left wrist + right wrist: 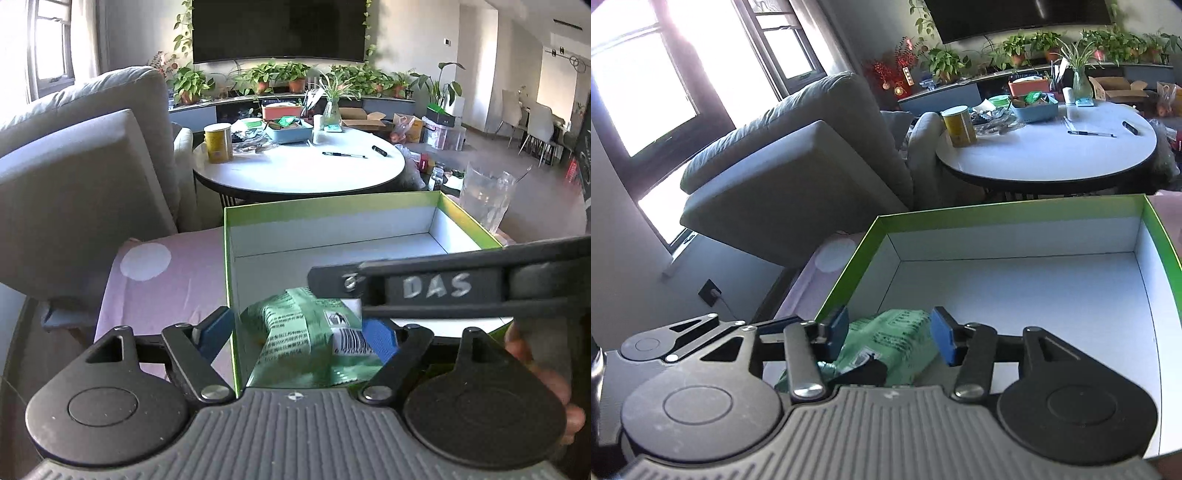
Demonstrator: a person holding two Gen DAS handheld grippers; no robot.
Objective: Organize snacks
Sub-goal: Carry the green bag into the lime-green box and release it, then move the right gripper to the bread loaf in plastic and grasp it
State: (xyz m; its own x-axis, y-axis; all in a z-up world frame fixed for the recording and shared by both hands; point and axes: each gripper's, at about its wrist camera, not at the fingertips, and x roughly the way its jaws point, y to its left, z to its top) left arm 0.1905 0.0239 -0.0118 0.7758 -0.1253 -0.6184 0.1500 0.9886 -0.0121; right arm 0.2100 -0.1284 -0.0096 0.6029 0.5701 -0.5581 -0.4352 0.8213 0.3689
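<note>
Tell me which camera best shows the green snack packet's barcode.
Left wrist view: the crinkled green foil snack packet shows its barcode and printed text inside the green-rimmed cardboard box. Right wrist view shows only its blurred green back.

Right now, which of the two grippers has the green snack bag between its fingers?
The right gripper. Its blue pads sit either side of the green snack bag inside the green box. The left gripper straddles the box wall instead.

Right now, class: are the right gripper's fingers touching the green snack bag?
Apart. The right wrist view shows the right gripper open, gaps between each blue pad and the green snack bag.
</note>
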